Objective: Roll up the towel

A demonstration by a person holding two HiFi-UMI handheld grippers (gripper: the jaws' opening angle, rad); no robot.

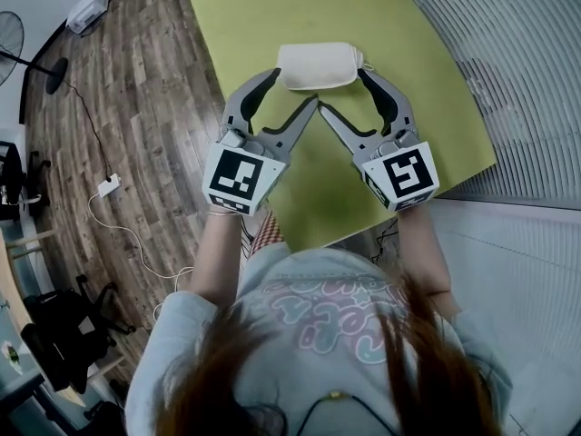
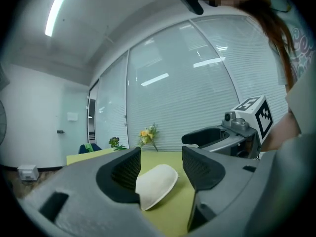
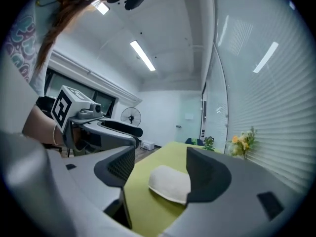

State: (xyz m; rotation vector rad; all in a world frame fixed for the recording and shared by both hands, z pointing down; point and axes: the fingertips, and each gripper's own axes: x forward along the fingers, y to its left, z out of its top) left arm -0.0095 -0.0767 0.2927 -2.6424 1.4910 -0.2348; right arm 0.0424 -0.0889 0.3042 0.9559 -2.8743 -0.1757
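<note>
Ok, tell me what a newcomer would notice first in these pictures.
The rolled cream towel lying crosswise on the lime-green table catches the eye first. The left gripper and right gripper flank its two ends with fingers apart, each carrying a black-and-white marker cube nearer the person.

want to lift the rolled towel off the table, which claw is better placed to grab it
Left, probably. Both claws stand open at the towel ends, but it lies squarely between the left claw jaws; the right claw has it partly behind one jaw.
</note>
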